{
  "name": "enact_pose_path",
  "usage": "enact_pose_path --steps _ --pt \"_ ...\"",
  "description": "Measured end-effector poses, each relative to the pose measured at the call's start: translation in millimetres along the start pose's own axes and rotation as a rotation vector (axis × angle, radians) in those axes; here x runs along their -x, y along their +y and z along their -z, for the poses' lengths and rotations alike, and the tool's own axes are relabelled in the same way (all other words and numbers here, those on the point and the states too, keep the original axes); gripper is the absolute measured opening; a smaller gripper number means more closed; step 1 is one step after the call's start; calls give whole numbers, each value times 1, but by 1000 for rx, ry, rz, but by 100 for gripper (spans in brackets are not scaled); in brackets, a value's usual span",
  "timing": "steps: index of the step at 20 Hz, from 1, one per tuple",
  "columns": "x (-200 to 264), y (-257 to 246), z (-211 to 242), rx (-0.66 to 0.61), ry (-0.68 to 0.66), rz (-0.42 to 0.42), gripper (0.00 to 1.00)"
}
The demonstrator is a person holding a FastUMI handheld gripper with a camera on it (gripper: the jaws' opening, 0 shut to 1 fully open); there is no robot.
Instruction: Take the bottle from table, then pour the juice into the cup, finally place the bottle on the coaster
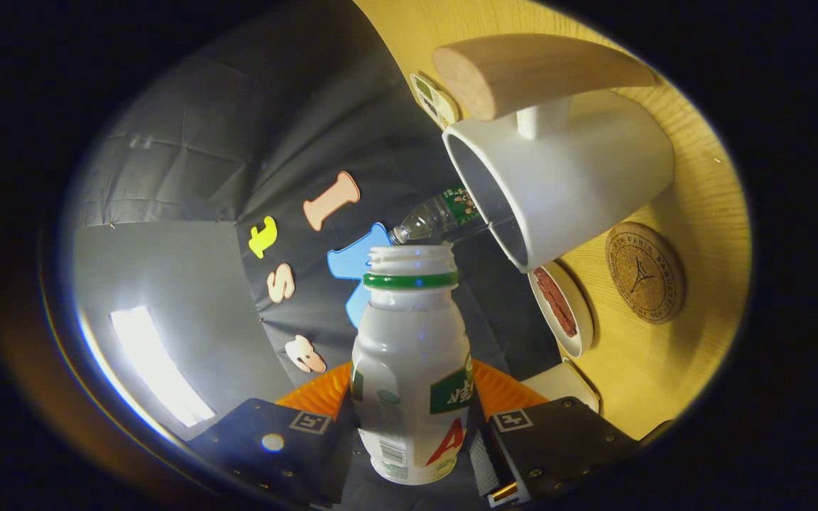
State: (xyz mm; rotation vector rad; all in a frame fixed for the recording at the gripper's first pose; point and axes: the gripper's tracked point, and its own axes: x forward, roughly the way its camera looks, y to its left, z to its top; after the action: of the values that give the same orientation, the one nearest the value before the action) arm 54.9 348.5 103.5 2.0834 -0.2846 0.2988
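A white juice bottle [411, 369] with a green neck ring and an uncapped mouth is gripped between the two fingers [515, 443] of the tongs [409, 440], one pressed against each side of its lower body. The whole scene is seen rolled over, so that the wooden desk [664, 369] stands along one side. Just beyond the bottle's mouth and to one side, a white cup [565, 177] with a wooden handle [537, 71] is seen on the desk, its open rim turned towards the bottle. Beside the cup, a small white dish [572, 312] with a reddish-brown filling is set on the desk, and a round cork coaster [645, 272] lies near it, apart from both. Farther off, a clear plastic bottle [437, 216] with a green label is seen past the cup's rim.
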Motion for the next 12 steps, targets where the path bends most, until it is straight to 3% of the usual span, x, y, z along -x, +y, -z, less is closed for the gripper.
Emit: enact_pose_path --steps 12 --pt "-1 1 -4 -23 -8 -5 67"
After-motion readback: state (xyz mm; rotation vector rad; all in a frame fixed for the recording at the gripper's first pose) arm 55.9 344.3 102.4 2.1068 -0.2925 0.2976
